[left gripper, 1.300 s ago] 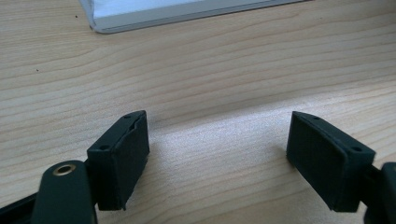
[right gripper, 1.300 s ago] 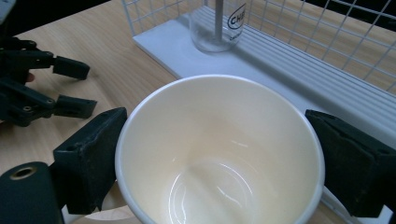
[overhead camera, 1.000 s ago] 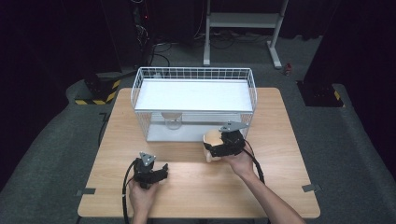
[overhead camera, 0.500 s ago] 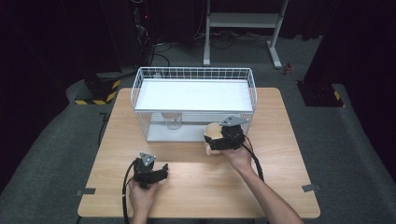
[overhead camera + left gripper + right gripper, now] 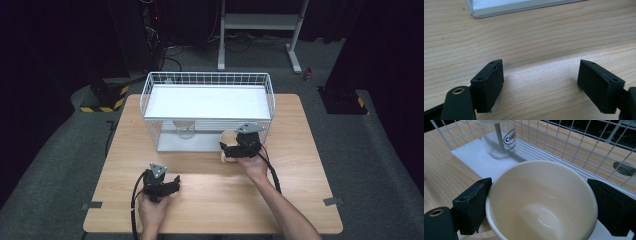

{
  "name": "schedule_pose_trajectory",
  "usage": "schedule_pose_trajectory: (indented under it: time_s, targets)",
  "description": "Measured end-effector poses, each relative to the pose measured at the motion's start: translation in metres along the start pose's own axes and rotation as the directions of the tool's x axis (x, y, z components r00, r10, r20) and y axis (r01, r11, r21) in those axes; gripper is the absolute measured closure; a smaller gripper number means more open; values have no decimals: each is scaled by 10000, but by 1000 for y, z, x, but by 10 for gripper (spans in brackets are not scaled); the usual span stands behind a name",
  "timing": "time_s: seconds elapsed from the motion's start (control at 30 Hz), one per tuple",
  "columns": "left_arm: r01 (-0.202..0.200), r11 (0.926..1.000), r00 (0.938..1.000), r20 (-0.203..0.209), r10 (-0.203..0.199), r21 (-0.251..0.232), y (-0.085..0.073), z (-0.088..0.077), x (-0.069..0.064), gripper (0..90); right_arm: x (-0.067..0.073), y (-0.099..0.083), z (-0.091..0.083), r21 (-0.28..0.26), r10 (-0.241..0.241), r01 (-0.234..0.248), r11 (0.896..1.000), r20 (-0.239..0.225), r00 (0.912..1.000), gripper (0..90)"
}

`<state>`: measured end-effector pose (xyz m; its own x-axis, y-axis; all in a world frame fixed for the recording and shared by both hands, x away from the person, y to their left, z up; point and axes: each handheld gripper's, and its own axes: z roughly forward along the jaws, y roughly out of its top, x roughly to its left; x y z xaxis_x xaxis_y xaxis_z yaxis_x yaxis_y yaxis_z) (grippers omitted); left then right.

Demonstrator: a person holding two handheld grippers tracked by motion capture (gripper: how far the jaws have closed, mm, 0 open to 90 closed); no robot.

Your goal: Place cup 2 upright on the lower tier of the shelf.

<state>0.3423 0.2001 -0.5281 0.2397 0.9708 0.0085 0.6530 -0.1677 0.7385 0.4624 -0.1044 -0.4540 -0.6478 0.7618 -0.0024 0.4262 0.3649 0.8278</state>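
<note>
A cream cup (image 5: 229, 137) is tipped on its side just in front of the white wire basket (image 5: 207, 75), with my right gripper (image 5: 227, 148) shut on it. In the right gripper view both pads press the rim of the cup (image 5: 536, 182), and its empty inside faces the camera; the right gripper (image 5: 541, 202) points at the basket's wire wall (image 5: 564, 142). My left gripper (image 5: 172, 184) rests low on the wooden table (image 5: 300, 165) near the front edge. Its jaws (image 5: 540, 82) stand apart with only bare wood between them.
Inside the basket, at its front left, stands a clear glass (image 5: 185, 129) with a printed logo (image 5: 509, 138) on a white floor sheet (image 5: 474, 155). A dark floor, a metal stand (image 5: 260, 22) and a striped block (image 5: 102, 102) lie beyond the table.
My right gripper has edged the cup slightly closer to the basket's front wall. The left gripper has stayed where it was.
</note>
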Motion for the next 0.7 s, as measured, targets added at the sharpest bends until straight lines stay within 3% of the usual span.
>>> schedule_pose_trajectory:
  time_s: [0.4, 0.7]
  targets:
    - [7, 10000, 10000, 27, -7, -37, 0, 0, -1, 215, -10, -1, 9, -440, 556, -547, 9975, 206, 9982, 95]
    - [0, 10000, 10000, 28, 0, -31, 0, 0, -1, 215, -7, 1, 16, -595, 403, -375, 9975, 470, 9981, 94]
